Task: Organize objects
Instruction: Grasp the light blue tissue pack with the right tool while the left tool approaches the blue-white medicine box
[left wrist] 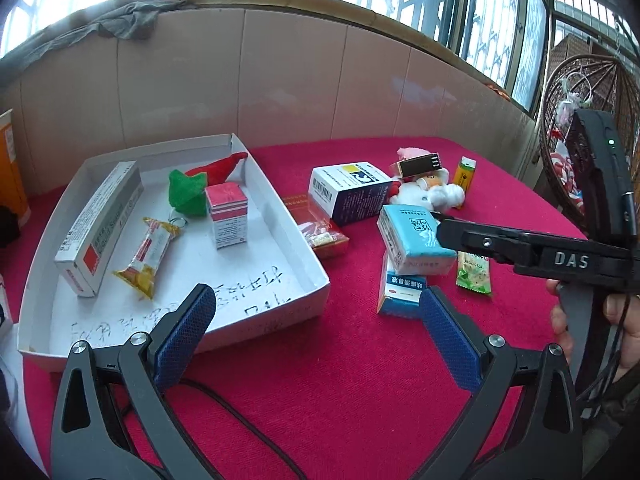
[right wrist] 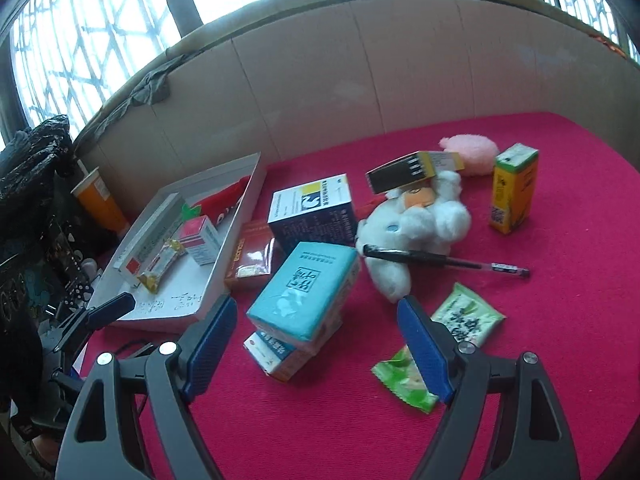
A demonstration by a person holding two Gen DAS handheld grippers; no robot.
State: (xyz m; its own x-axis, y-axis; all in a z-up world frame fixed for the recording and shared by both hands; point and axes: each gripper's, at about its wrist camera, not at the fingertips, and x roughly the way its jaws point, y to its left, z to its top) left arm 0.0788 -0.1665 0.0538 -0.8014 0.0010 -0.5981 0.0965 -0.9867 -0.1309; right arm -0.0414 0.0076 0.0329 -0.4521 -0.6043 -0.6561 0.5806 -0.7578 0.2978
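A white cardboard tray (left wrist: 304,264) (right wrist: 244,208) lies on the red cloth and holds a long white box (left wrist: 100,228), a pink-topped box (left wrist: 228,216), a yellow snack packet (left wrist: 146,256) and a red and green plush (left wrist: 192,188). A teal tissue pack (left wrist: 412,240) (right wrist: 308,292) rests on a small blue and white box (left wrist: 400,292) (right wrist: 276,354). My left gripper (left wrist: 316,332) is open and empty, low over the cloth at the tray's near corner. My right gripper (right wrist: 316,340) is open, its fingers either side of the teal pack, not touching it.
On the cloth lie a blue and white box (right wrist: 312,212), a red packet (right wrist: 252,256), a white plush (right wrist: 416,228) with a black and yellow box (right wrist: 404,172) on it, a black pen (right wrist: 444,262), a yellow carton (right wrist: 514,188), green sachets (right wrist: 466,314) and a pink plush (right wrist: 472,152). A tiled wall stands behind.
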